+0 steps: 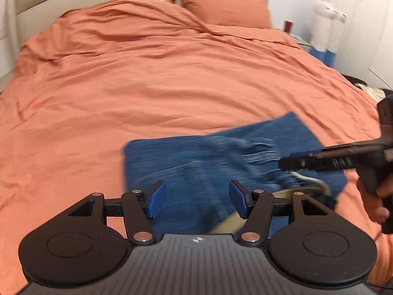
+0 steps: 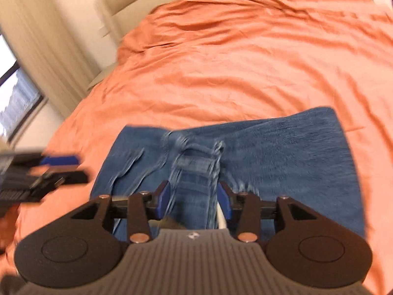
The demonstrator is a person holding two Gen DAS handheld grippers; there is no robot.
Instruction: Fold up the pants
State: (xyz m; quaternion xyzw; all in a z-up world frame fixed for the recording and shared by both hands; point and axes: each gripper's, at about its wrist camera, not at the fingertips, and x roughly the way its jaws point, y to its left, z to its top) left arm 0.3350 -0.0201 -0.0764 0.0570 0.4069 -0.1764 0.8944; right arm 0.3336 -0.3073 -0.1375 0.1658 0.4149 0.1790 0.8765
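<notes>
A pair of blue jeans lies folded in a compact block on the orange bed cover, near the bed's front edge; it also shows in the right wrist view. My left gripper is open and empty, hovering over the near left part of the jeans. My right gripper is open, its blue pads either side of a faded strip of denim without gripping it. In the left wrist view the right gripper comes in from the right over the jeans. Both views are motion-blurred.
The orange duvet covers the whole bed, with an orange pillow by the beige headboard. A white toy and boxes stand right of the bed. A curtain and window are on the left.
</notes>
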